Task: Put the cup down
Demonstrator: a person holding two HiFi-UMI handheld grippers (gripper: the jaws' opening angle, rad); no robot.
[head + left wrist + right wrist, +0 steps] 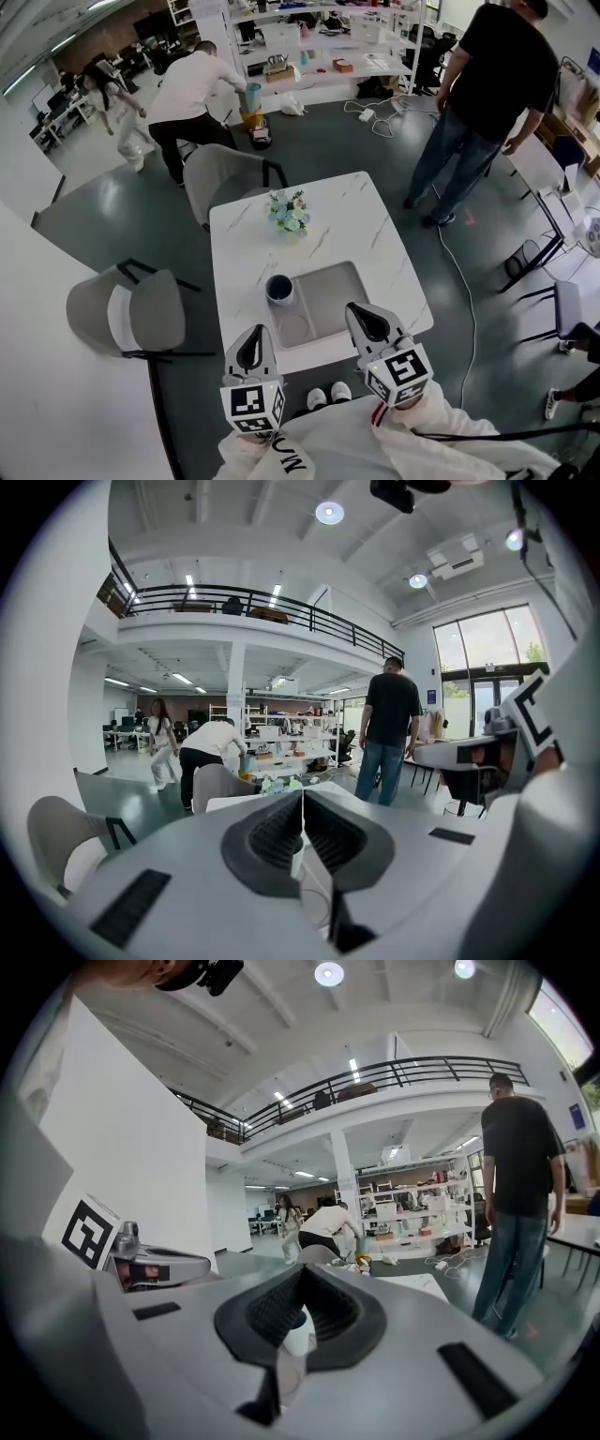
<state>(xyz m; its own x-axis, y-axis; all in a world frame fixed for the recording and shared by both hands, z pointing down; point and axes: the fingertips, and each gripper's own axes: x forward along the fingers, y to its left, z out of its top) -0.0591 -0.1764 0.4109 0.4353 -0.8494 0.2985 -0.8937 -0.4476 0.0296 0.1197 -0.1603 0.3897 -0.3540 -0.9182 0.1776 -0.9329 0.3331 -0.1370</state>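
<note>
The worktop (375, 216) is white with thin grey veins, like marble. On the worktop, the tray (330, 295) is plain grey, the cup (279, 290) is white with a dark inside, and the flowers (290, 212) are pale blue and white. Beside the worktop, the chair (141, 314) is light grey.

The right half of the white table (384, 234) is lying bare, leaving a gripper room to pass beside the flowers (290, 212), which are standing at the far middle. The cup (279, 289) is sitting at the left rim of the shallow tray (333, 305), obstructing the way just ahead of the left gripper (254, 335), while the tray's bed is lying open before the right gripper (360, 313). A grey chair (131, 314) is crowding the table's left side, a second chair (220, 178) is crowding its far side, and a standing person (487, 103) is occupying the floor beyond the far right corner.
</note>
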